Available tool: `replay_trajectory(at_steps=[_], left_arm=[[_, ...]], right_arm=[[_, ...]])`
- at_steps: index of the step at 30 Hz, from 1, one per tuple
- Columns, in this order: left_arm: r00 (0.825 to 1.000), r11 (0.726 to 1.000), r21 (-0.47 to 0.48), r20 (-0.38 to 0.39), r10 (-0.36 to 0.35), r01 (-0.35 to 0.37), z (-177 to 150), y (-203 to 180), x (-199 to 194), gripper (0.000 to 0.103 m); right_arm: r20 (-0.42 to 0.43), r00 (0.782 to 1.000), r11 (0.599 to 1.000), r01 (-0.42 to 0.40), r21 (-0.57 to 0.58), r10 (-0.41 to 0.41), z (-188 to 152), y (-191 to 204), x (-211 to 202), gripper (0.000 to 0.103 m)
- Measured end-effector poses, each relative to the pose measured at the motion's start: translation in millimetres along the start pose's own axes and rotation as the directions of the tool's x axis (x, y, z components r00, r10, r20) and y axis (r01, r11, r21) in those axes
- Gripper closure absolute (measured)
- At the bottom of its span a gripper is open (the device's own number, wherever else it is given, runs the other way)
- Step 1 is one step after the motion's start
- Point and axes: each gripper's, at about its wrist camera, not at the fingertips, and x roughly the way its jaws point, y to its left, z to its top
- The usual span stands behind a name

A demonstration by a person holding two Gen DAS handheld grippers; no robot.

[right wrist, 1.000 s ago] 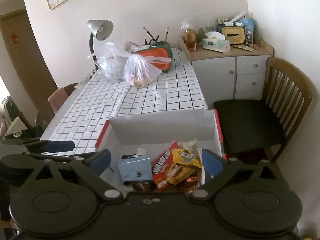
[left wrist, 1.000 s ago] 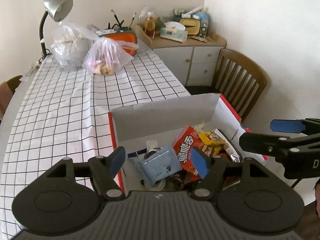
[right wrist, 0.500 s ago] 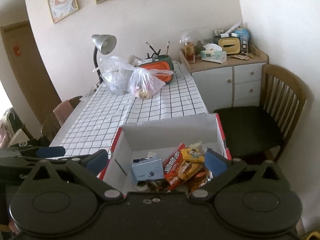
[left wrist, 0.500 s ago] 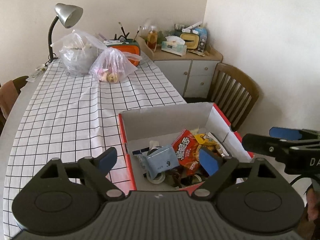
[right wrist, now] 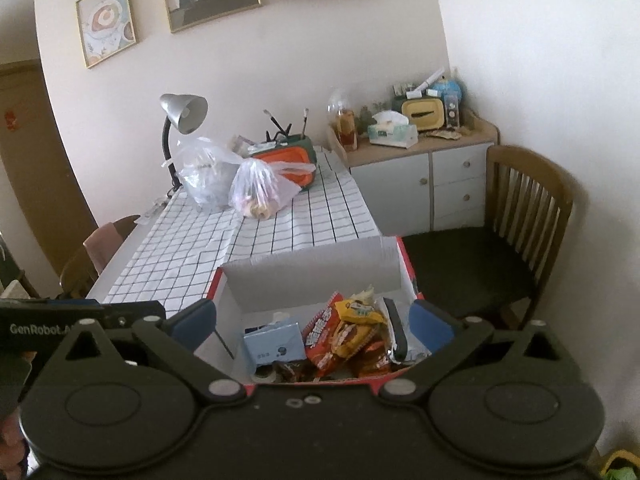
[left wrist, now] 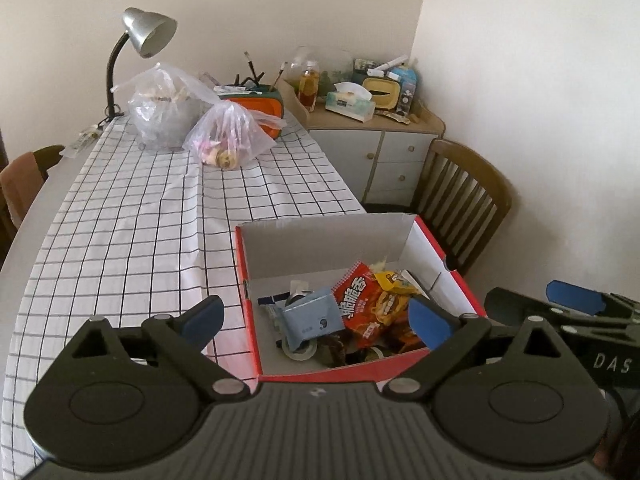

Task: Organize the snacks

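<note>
left claw [left wrist: 316, 318]: jaws opening, nothing between them
right claw [right wrist: 312, 320]: jaws apart, empty
snacks [left wrist: 372, 304]: heaped in red box [left wrist: 320, 236] on counter [left wrist: 140, 220], just ahead and below both claws
nearer: cannot tell

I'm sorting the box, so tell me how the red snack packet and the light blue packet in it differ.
The red snack packet is bright red with large white characters; the light blue packet is plain pale blue with small print. The red snack packet lies toward the right of the box among other wrappers; the light blue packet lies left of it, over a tape roll. Both are flat pouches resting inside the box, untouched.
</note>
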Motion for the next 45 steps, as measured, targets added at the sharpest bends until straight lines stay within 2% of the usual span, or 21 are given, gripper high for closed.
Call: replay_trajectory(at_steps=[9,22,45], left_arm=[[1.000,1.000,-0.005,0.000,0.029,-0.029,-2,-10,-9,0.004],[0.997,0.997,-0.010,-0.015,0.074,-0.074,2,-17,-9,0.004],[0.996,0.996,-0.031,-0.017,0.085,-0.085,4,-24,-2,0.004]], right_arm=[[0.003,1.000,1.000,0.001,0.015,-0.002,0,-3,-5,0.000],[-0.035,0.999,1.000,-0.012,0.027,0.013,5,-9,1,0.000],[-0.044,0.999,1.000,-0.002,0.018,0.002,3,-19,4,0.000]])
